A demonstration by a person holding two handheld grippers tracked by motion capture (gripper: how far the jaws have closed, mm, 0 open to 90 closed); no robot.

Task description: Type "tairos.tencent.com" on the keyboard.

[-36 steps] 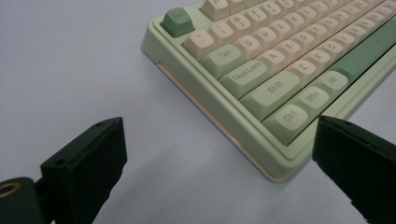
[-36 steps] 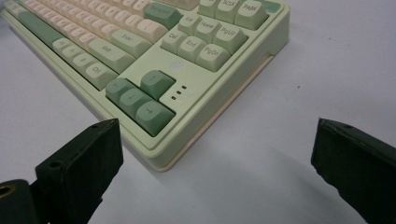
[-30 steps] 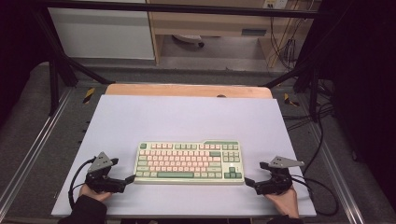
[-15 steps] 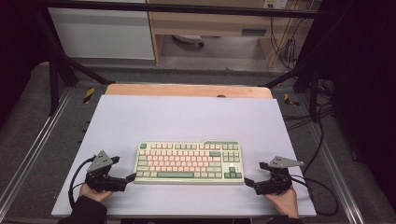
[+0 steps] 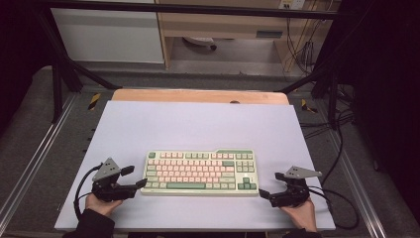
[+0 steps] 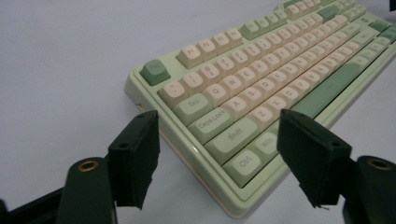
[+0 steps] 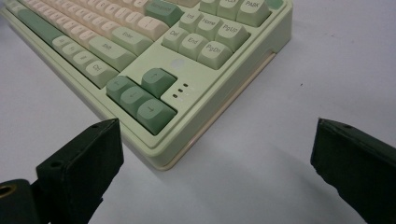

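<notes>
Keyboard (image 5: pixel 199 172) lies near the table's (image 5: pixel 198 124) front edge. Left gripper (image 5: pixel 134 177), jaws just closing yet apart, straddles its left end, seemingly without pressing; right gripper (image 5: pixel 270 186) gapes wide beside the right corner.

On the keyboard (image 6: pixel 261 88) at the tabletop's near edge, the left-end keycaps read Tab, Caps Lock, Shift, Ctrl and Win, with letters Q, A, Z, while its right end (image 7: pixel 187 70) shows Del, End, PgDn, Home, PgUp and Enter.
</notes>
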